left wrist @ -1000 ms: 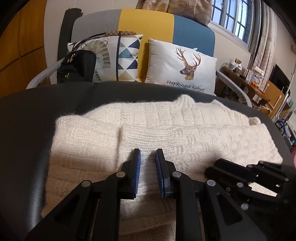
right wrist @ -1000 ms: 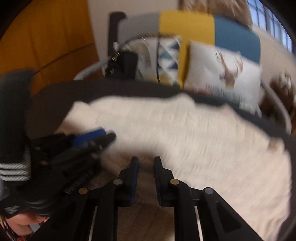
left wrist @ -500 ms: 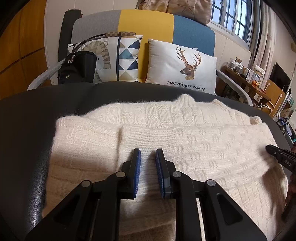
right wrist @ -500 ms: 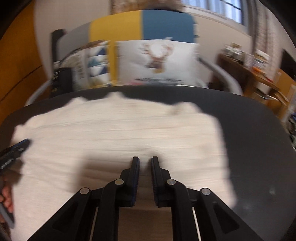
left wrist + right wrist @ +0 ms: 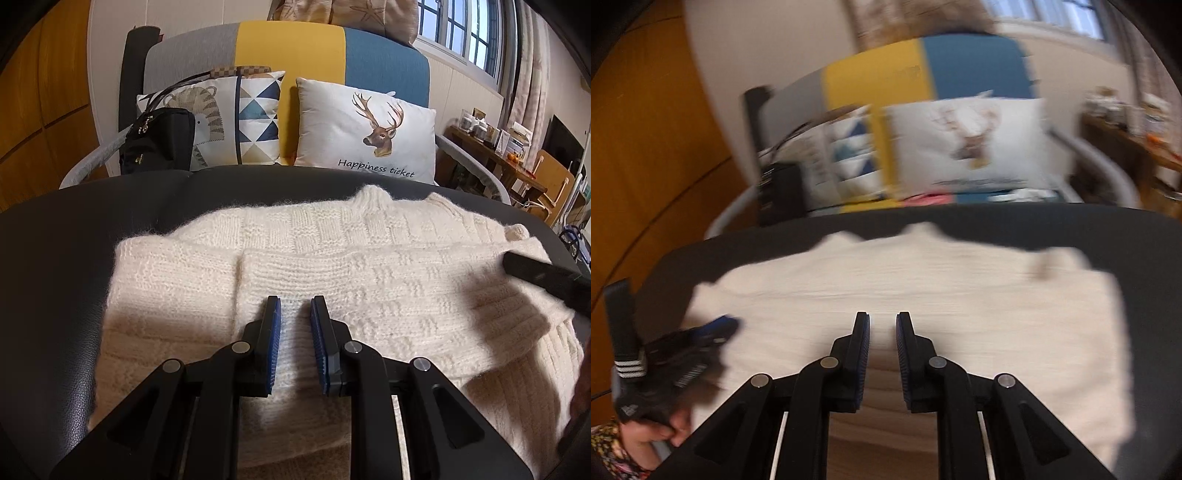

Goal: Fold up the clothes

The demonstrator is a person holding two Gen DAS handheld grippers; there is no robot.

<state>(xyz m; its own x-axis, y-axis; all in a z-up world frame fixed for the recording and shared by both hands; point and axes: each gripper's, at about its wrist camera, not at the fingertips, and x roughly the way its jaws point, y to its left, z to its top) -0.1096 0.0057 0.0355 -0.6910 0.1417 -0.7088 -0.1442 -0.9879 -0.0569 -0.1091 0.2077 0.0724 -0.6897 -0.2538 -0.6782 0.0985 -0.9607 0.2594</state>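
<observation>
- The cream sweater (image 5: 332,280) lay mid-frame on the dark table (image 5: 55,258), sleeves already folded in, looked roughly halfway.
- Left gripper (image 5: 295,332) hung over its near edge, jaws narrow, nothing pinched.
- Right gripper (image 5: 882,343), blurry, jaws opening a touch, empty too.
- Final fold was still left, I'd guess.

sweater (image 5: 369,280): cream, blocked knit | table (image 5: 55,277): black | sofa back (image 5: 291,48): grey, yellow, blue panels | deer cushion (image 5: 369,129): white, brown stag | cushion (image 5: 255,114): blue-tan triangles | bag (image 5: 159,140): black
</observation>
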